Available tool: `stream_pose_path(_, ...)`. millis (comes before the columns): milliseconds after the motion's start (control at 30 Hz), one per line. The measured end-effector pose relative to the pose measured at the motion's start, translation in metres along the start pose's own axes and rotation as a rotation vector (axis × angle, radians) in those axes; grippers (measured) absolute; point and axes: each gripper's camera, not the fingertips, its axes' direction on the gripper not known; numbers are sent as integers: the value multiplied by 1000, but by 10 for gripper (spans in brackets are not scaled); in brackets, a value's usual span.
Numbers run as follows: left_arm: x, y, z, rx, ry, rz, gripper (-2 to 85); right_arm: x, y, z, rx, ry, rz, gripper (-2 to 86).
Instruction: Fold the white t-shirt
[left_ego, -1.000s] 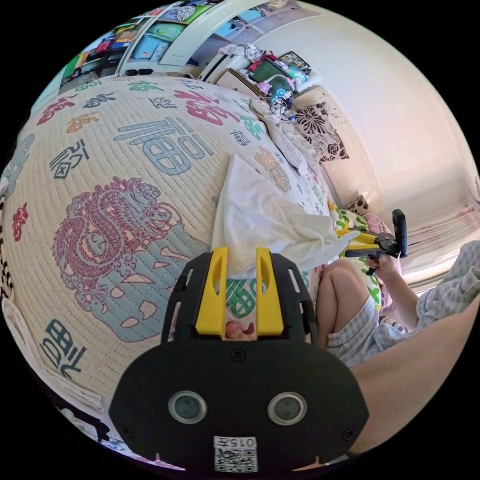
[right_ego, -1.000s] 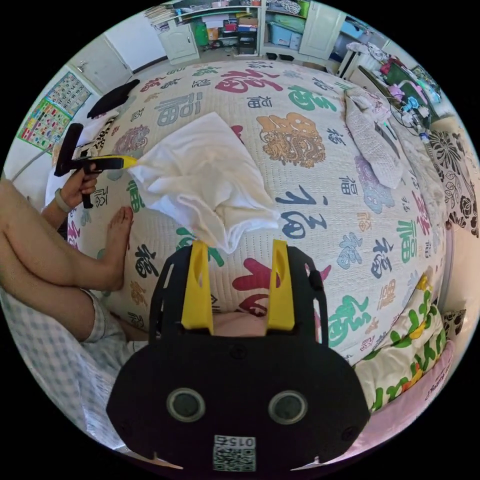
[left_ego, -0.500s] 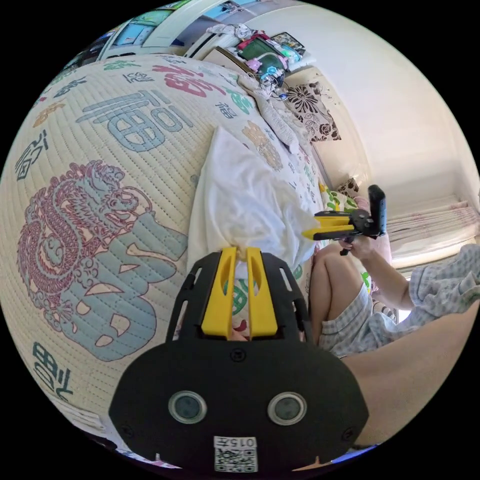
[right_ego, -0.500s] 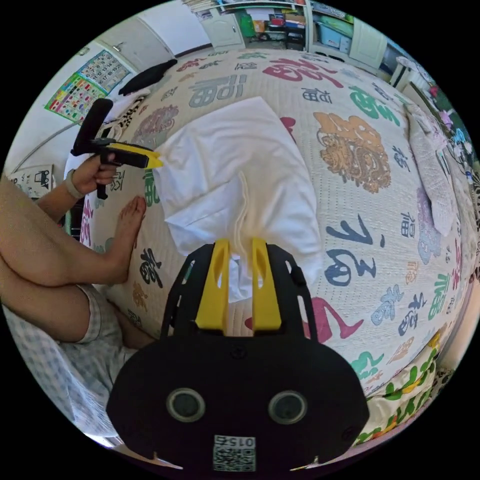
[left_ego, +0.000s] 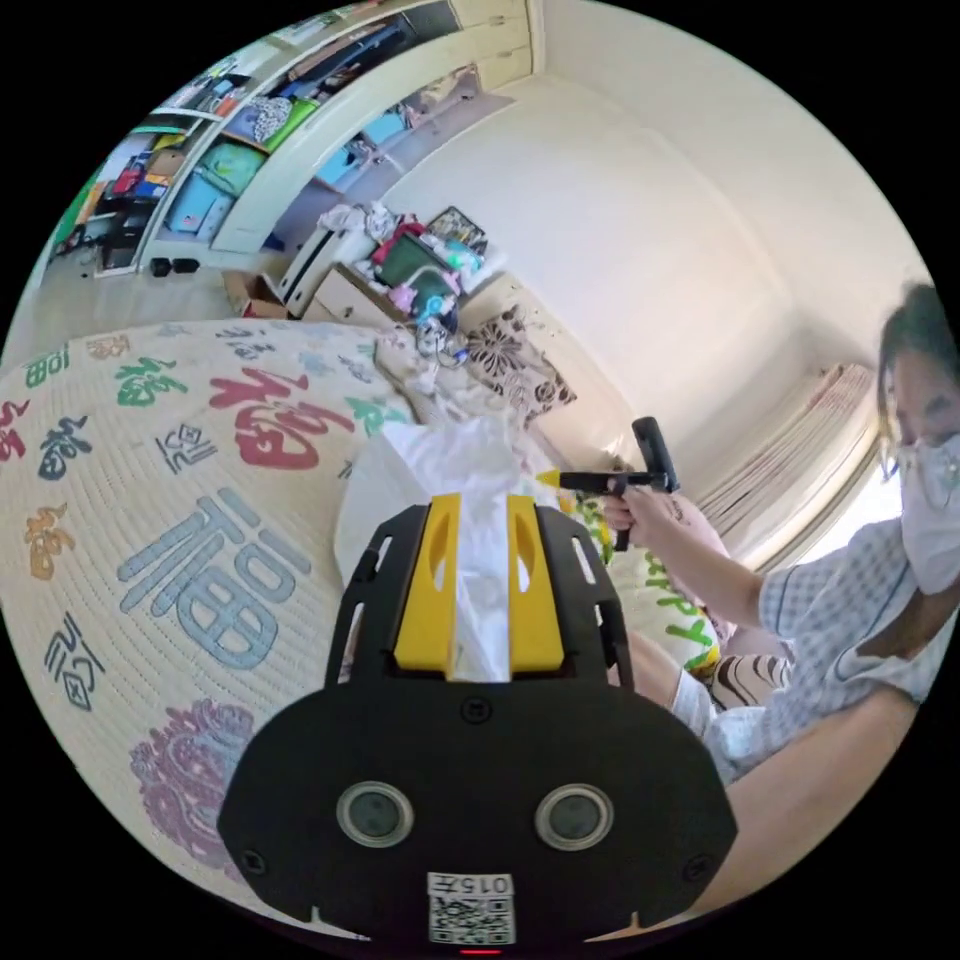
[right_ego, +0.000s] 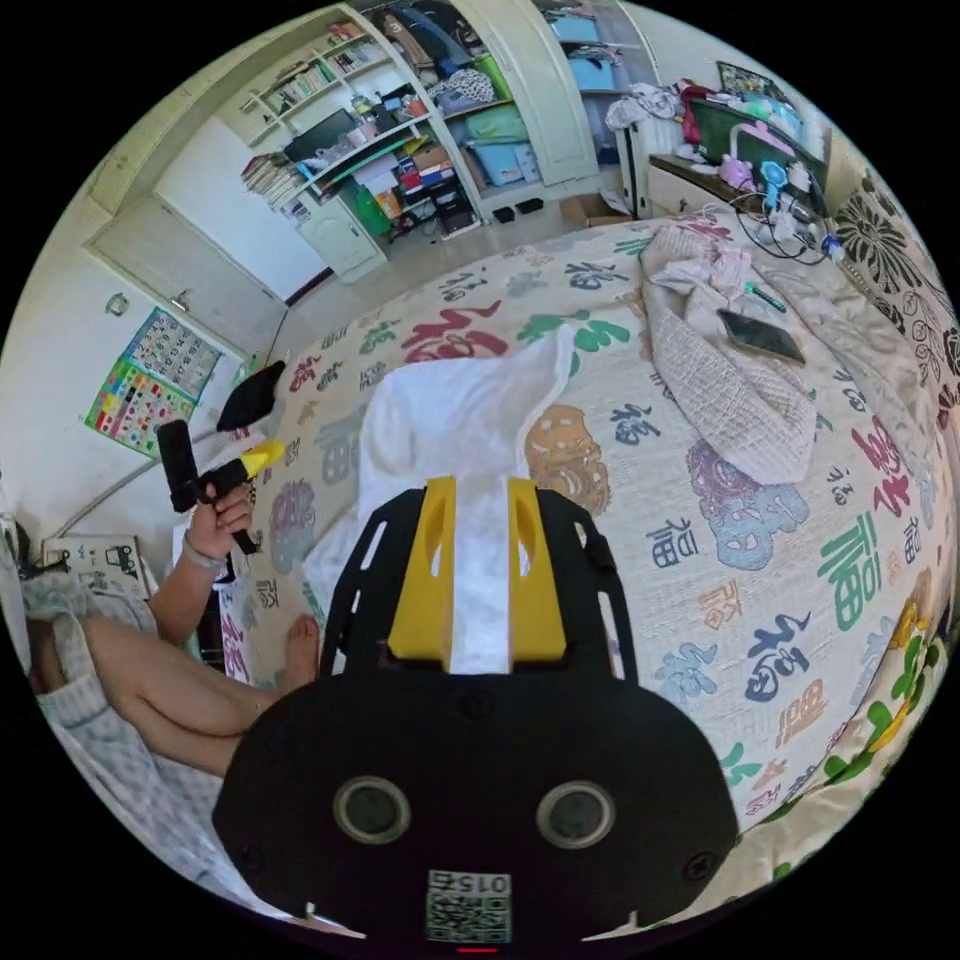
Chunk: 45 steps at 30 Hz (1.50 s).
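Both yellow-jawed grippers, left gripper (left_ego: 482, 520) and right gripper (right_ego: 480, 505), clamp bunched white cotton t-shirt (right_ego: 450, 420), raised over the character-printed quilted bedspread (right_ego: 800, 520).

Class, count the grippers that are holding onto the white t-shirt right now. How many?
2. The left gripper clamps white t-shirt cloth between its yellow jaws; the right gripper does the same with another part of the shirt, above the quilt.

t-shirt (right_ego: 455, 420): thin matt cloth (creased) | bedspread (right_ego: 800, 560): quilted cloth
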Motion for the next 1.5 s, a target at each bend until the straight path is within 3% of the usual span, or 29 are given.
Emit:
stream_pose_path(100,1,54,39,-238,-71,-31,82,0,37,33,-141,58,-12,82)
stream_pose_path(200,14,90,78,-428,-60,15,88,-2,62,66,-241,-25,-11,80)
stream_pose_path(300,4,106,108,-502,71,-85,86,-5,67,87,-276,1,-1,40)
stream_pose_path(400,-22,114,136,-515,161,-223,56,-13,61,92,-286,-145,5,23)
stream_pose_path(433,-28,112,137,-504,176,-252,46,-16,60,91,-278,-186,-1,21)
stream_pose_path(500,-57,95,114,-309,327,-365,20,-29,58,85,-257,-346,-43,16)
stream_pose_path(567,-73,69,75,-143,357,-348,14,-42,57,81,-247,-413,-86,16)
stream_pose_path(600,-80,47,45,-63,313,-300,12,-54,55,81,-234,-434,-131,17)
stream_pose_path(767,-71,-32,8,-27,165,-49,19,-83,24,102,11,-618,-67,38)
stream_pose_path(900,-84,-60,-14,56,28,-73,58,-105,-4,129,13,-639,-36,64)
stream_pose_path(1000,-120,-37,-37,97,-181,-213,82,-108,12,135,-135,-534,-146,70)
stream_pose_path(1233,-137,100,-43,99,-185,-493,95,-85,24,112,-181,-395,-201,66)
stream_pose_path(1367,-104,157,-12,104,-158,-595,94,-138,-27,114,-169,-225,-483,72)
stream_pose_path(1500,-76,153,33,81,-226,-510,92,-220,-71,165,-248,-158,-781,77)
